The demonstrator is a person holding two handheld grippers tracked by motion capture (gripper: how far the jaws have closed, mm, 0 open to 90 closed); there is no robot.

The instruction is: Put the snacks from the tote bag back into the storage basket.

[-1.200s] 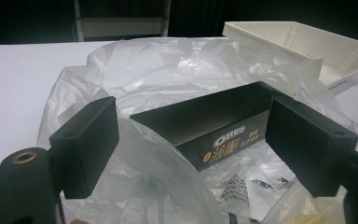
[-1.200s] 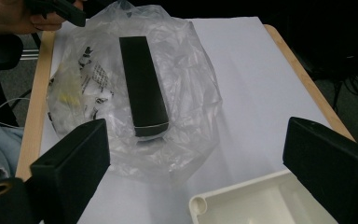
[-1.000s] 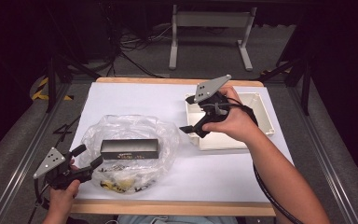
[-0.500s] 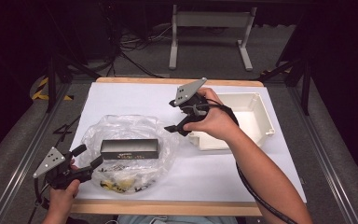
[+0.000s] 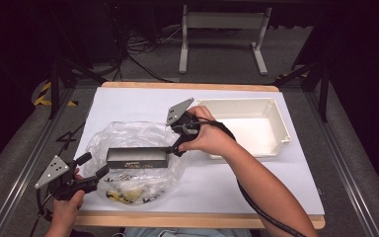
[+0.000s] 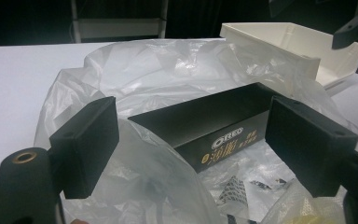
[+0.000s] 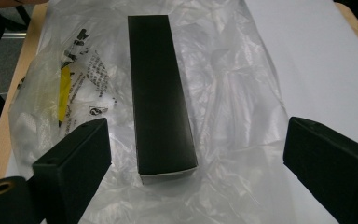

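Resting on a crumpled clear plastic bag (image 5: 133, 148), the black Oreo box (image 5: 137, 158) lay lengthwise near the front of the white-covered counter (image 5: 128, 98) and served as landmark. Nearest the person, front-left of the box, the left gripper (image 5: 93, 167) hovered with its jaws apart on nothing, framing the box's printed long side in the left gripper view (image 6: 219, 126). Small printed sachets (image 5: 123, 190) lay inside the bag just in front of the box. At the box's right end, the right gripper (image 5: 173, 148) was aimed along its length; its jaws had just been opening and stood wide, the end face (image 7: 168, 175) between but untouched. Beyond and right of the box sat a cream tray (image 5: 276, 123). Judged by appearance, the box was light, stiff cardboard, crushable under hard pressure; its two long faces near the right end offered the firmest hold, clear of slippery film.
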